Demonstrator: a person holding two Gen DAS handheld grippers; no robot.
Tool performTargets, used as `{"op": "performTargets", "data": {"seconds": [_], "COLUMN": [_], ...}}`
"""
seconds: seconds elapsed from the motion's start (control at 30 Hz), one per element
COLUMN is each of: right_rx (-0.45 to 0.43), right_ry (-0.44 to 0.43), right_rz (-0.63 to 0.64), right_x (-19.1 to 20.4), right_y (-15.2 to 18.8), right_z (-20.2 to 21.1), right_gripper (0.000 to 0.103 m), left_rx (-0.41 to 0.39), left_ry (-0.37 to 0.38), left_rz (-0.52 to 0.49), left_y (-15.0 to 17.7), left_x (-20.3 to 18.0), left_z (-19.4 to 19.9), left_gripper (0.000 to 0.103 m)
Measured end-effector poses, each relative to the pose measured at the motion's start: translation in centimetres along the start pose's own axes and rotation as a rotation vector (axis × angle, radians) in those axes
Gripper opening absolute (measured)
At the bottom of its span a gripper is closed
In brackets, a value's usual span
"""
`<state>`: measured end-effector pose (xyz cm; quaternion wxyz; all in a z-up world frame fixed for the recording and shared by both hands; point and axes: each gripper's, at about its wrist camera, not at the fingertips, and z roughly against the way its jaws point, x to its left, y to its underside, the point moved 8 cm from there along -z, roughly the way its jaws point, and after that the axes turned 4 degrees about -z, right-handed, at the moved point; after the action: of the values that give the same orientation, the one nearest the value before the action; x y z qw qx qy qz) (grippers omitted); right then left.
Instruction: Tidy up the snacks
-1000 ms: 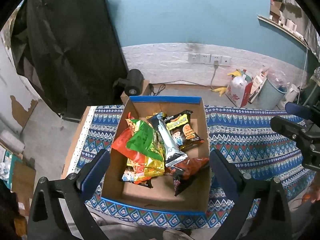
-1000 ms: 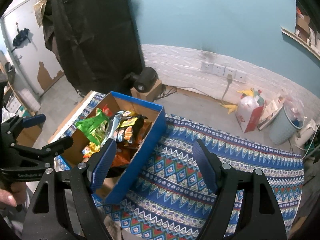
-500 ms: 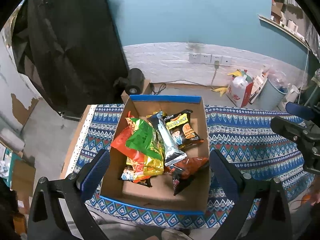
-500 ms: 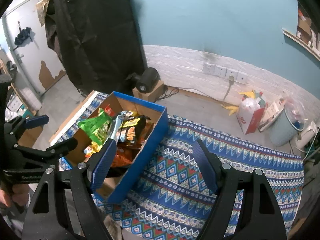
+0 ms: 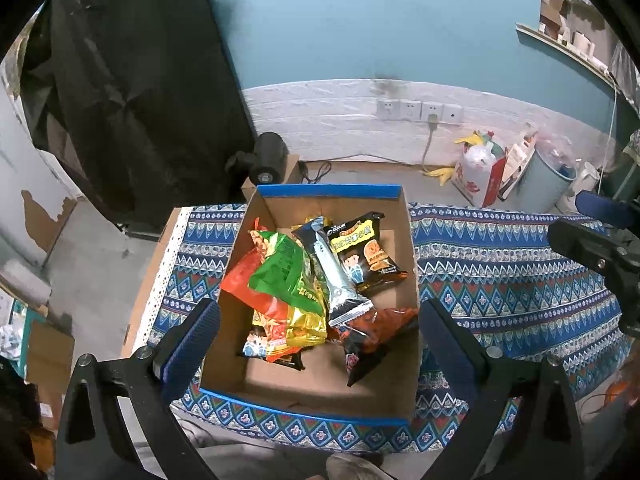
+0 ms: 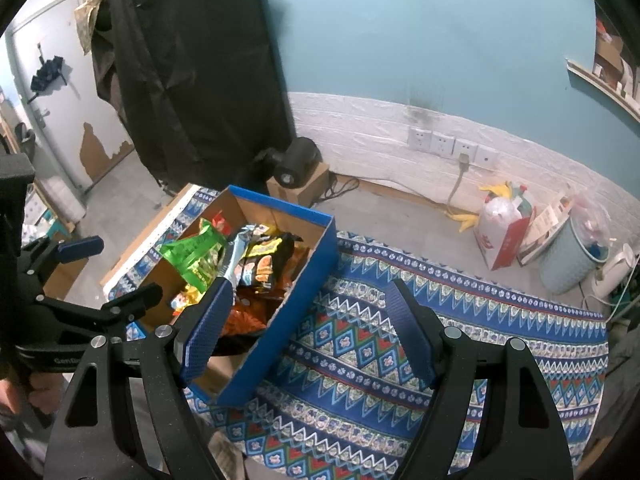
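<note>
Little has shifted: my left claw (image 5: 316, 344), spread wide and empty, hovers nearer the silver packet (image 5: 334, 276) lying lengthwise away in the box (image 5: 328, 191).

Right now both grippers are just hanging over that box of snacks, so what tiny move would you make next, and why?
Probably lower the left hand-held gripper onto the silver packet. Both grippers are open and empty, the left one is over the box, and that packet lies on top of the pile. The right hand-held gripper sits over the cloth beside the box.
</note>
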<state>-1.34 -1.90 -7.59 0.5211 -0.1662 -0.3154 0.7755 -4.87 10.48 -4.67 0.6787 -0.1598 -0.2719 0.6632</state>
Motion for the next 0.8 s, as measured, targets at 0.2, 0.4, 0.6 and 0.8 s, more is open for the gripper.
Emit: {"op": "performTargets", "data": {"seconds": [0.2, 0.4, 0.6, 0.8], "right_rx": [0.003, 0.004, 0.0, 0.002], "right_ry": [-0.003, -0.004, -0.005, -0.004], "right_rz": [0.0, 0.001, 0.004, 0.004], "right_x": [0.05, 0.07, 0.02, 0.03], "right_y": [0.05, 0.09, 0.06, 0.05], "right_z": [0.09, 0.19, 0.26, 0.29], "right_gripper": [0.078, 0.078, 0.078, 0.078], "left_rx": [0.006, 0.005, 0.01, 0.007], "left_ry": [0.009, 0.022, 0.033, 0.037], "left_rz": [0.004, 0.0, -0.001, 0.0], "left_y": [0.04, 0.09, 0.2, 0.15], "left_x": [-0.05, -0.17, -0.31, -0.31], "left_z": [-0.07, 0.01, 0.03, 0.11], "left_gripper": [0.1, 0.1, 0.1, 0.1]}}
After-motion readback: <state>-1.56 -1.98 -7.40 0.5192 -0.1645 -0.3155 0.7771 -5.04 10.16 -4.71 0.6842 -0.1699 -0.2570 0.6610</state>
